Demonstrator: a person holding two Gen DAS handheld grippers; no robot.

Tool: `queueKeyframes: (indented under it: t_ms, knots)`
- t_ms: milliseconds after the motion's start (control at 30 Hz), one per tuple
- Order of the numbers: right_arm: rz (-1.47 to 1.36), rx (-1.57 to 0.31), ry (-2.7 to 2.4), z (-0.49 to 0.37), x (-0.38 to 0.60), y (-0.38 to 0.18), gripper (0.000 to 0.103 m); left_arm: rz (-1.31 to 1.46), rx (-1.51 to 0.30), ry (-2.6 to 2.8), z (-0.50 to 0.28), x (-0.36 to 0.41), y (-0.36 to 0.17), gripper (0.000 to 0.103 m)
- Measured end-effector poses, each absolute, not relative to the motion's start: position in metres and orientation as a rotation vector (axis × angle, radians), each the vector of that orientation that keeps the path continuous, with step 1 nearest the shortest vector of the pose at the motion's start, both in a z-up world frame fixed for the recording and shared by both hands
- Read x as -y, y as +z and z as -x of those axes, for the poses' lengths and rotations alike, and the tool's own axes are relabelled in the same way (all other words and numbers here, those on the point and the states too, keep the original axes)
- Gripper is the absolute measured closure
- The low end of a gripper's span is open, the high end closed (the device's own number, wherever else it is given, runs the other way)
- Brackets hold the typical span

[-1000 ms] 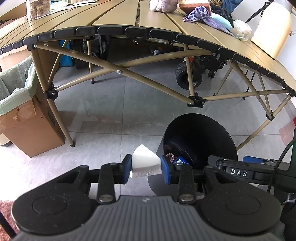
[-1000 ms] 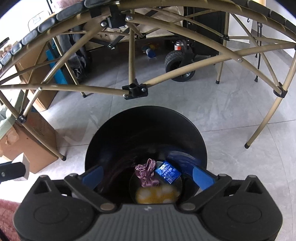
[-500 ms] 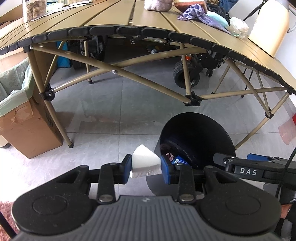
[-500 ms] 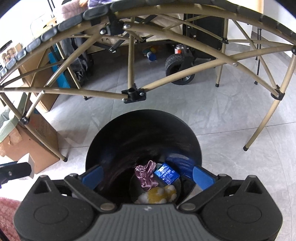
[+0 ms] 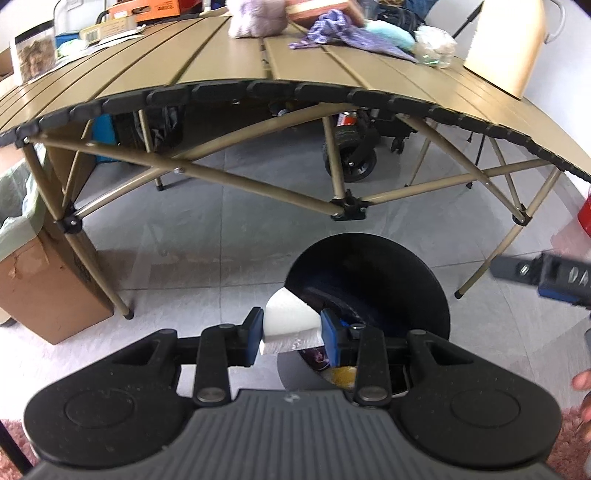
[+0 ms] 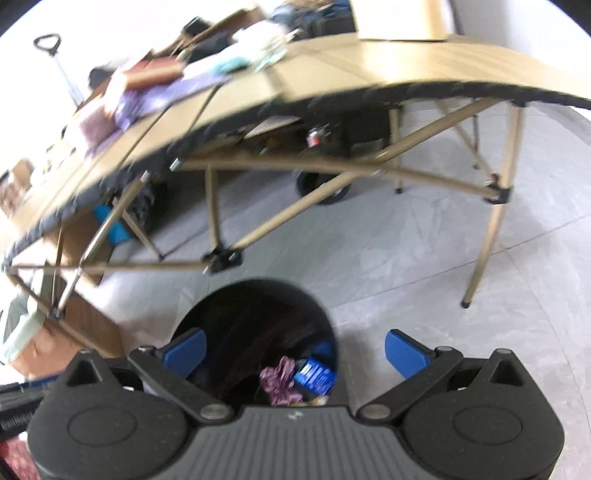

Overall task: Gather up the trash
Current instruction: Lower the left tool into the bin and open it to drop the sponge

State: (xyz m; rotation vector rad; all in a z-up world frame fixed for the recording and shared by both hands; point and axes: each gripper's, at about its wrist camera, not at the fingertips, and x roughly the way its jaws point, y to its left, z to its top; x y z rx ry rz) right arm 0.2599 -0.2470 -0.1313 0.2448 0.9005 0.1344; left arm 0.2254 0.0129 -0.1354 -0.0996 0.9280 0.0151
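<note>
My left gripper [image 5: 291, 334] is shut on a white folded tissue [image 5: 290, 323], held just above the left rim of the black trash bin [image 5: 406, 273] on the floor. Inside the bin lie a purple wrapper [image 6: 279, 380], a blue packet [image 6: 314, 374] and something yellow [image 5: 341, 376]. My right gripper [image 6: 295, 350] stands open and empty above the same bin [image 6: 221, 306], and its body shows blurred at the right edge of the left wrist view [image 5: 554, 280].
A tan folding table [image 5: 229, 66] with crossed legs stands behind the bin, carrying purple cloth [image 5: 332, 29], a plastic bag [image 5: 434, 46] and boxes. A cardboard box with a green liner [image 5: 40, 273] sits left. A wheeled cart [image 5: 351, 162] is under the table.
My right gripper rose and rolled away from the bin, so the tabletop now shows in its view. My left gripper shifted toward the bin with the tissue still clamped.
</note>
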Motion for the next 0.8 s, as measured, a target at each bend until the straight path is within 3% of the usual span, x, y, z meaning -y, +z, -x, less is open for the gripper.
queueKeyframes:
  t_ms: [800]
  knots:
    - [-0.289,-0.803,0.06,-0.269,0.321,-0.09,0.0,0.066,-0.894,-0.116,-0.29,0.071,-0.128,0.069]
